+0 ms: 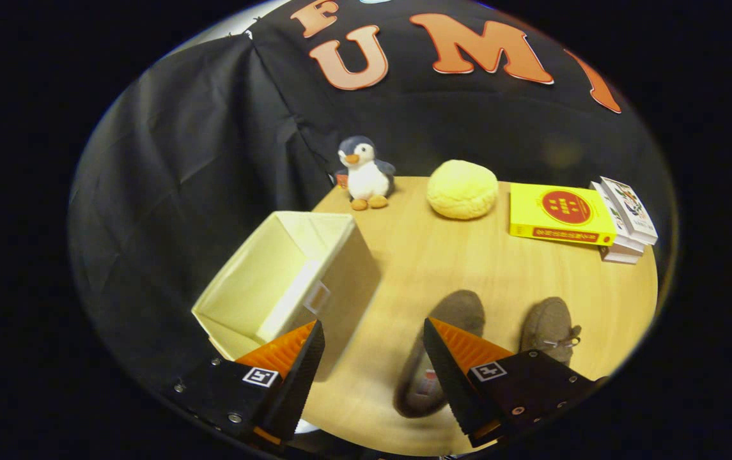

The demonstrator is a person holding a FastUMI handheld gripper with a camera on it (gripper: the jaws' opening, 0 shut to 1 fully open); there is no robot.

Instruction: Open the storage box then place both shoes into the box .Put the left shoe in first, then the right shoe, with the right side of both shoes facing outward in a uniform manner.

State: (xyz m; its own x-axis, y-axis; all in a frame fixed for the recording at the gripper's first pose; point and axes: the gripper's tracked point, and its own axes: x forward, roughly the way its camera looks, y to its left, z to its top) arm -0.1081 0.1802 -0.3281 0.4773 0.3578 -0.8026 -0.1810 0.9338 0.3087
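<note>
Tongs (373,332) spread wide, empty; right finger hides part of left shoe (449,332); storage box (276,281) open

Gripper (373,335) held above the tabletop, looking down and forward at a slant. Fingers spread wide apart, nothing clamped between them, just a big open gap. Left finger (302,367) leaned inward toward its tip, ribbed inner face turned to the gap. Right finger (445,370) mirrored that, also tapered to a point, toothed edge facing in. Both tips sat at about the same level, so no obvious roll to either side. Finger mounts carried small square markers, one each, plus a few screws. Neither tip touched anything as far as could be told.
</note>
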